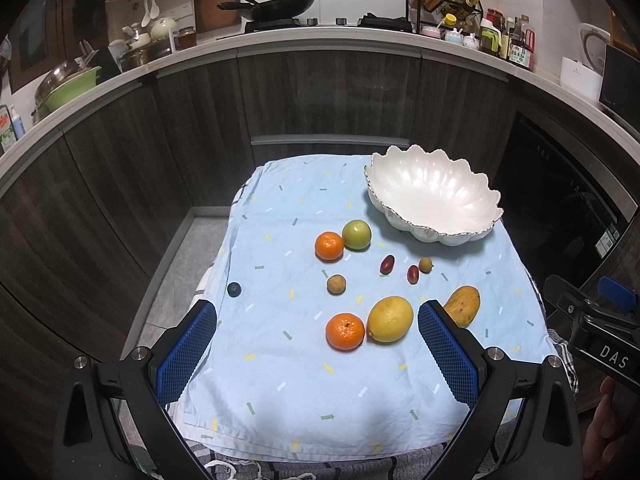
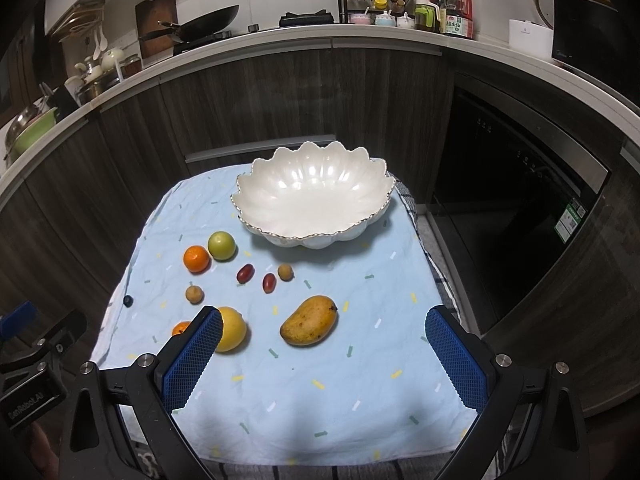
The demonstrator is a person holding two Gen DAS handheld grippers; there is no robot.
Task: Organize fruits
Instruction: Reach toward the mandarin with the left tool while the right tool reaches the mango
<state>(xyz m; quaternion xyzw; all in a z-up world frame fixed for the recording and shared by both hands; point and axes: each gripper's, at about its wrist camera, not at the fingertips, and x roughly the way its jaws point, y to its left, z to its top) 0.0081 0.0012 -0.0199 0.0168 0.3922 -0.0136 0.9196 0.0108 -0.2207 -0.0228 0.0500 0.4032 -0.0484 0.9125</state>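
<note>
A white scalloped bowl stands hollow at the far right of the blue cloth. Loose on the cloth lie a lemon, a mango, two oranges, a green fruit, two red dates, two small brown fruits and a dark berry. My left gripper hangs open above the near orange and lemon. My right gripper is open over the mango.
The cloth covers a small table with a drop to the floor on its left. Dark cabinets and a dishwasher front close in behind and to the right. The counter above carries a wok and bottles.
</note>
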